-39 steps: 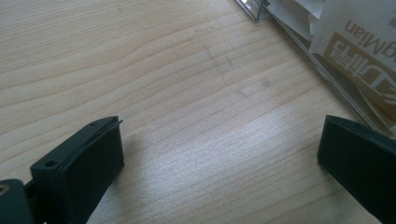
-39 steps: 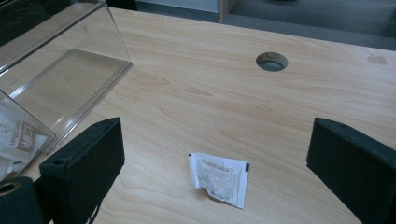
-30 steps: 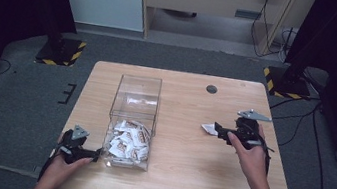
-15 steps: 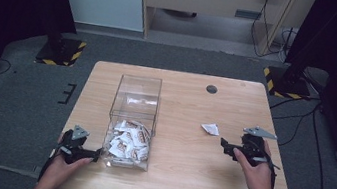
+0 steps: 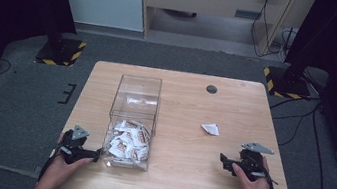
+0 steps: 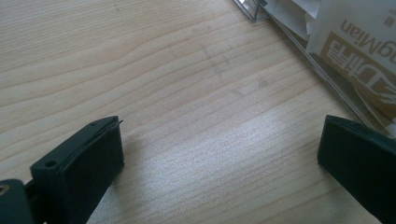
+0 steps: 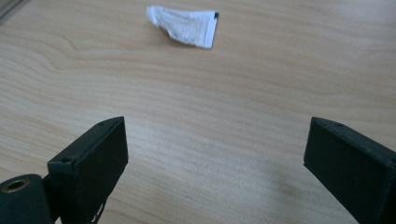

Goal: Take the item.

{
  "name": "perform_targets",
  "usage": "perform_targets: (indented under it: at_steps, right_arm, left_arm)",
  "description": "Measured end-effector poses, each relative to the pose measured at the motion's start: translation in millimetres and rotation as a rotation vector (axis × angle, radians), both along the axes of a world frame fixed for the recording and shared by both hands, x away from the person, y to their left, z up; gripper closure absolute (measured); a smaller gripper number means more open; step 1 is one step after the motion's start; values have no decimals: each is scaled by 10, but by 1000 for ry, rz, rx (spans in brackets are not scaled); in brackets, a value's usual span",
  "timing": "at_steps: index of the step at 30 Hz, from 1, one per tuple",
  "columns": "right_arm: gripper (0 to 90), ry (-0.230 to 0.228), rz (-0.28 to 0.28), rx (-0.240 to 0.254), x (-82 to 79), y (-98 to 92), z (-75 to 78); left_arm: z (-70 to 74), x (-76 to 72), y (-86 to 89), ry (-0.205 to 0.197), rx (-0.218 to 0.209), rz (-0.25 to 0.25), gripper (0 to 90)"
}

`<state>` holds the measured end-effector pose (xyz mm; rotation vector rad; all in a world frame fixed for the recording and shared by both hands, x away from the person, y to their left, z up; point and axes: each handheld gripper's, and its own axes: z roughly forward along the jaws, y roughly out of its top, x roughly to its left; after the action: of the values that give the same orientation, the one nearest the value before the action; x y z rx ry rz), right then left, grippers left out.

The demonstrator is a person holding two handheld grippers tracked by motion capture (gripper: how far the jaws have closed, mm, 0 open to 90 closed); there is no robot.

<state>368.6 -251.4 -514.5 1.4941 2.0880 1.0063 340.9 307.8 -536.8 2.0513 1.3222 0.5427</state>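
1. One white sachet (image 5: 210, 128) lies alone toward the tabletop's (image 5: 185, 102) right edge.
2. Right gripper (image 5: 225, 159), jaws apart, sits near the right front corner.
3. Left gripper (image 5: 95, 153), jaws apart, sits beside the clear box (image 5: 134, 114) of sachets near the front edge.

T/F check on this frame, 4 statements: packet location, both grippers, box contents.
1. The loose white packet lies on the wooden table, outside the clear plastic box. True.
2. The right gripper grips that packet. False: its jaws stand open and bare, the packet lying apart ahead of them.
3. The left gripper is open beside the box. True.
4. The clear box is empty. False: white and brown sachets are piled at its near end.
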Motion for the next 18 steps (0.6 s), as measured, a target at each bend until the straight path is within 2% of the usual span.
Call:
perform_targets:
  at_steps: [4, 12, 18]
  right_arm:
    - [68, 19, 2, -16, -43, 22, -96]
    - [47, 54, 21, -22, -47, 81, -185]
    - [23, 36, 27, -43, -54, 113, -211]
  left_arm:
    - [1, -1, -1, 0, 0, -1, 0]
    - [0, 0, -1, 1, 0, -1, 0]
    - [0, 0, -1, 1, 0, -1, 0]
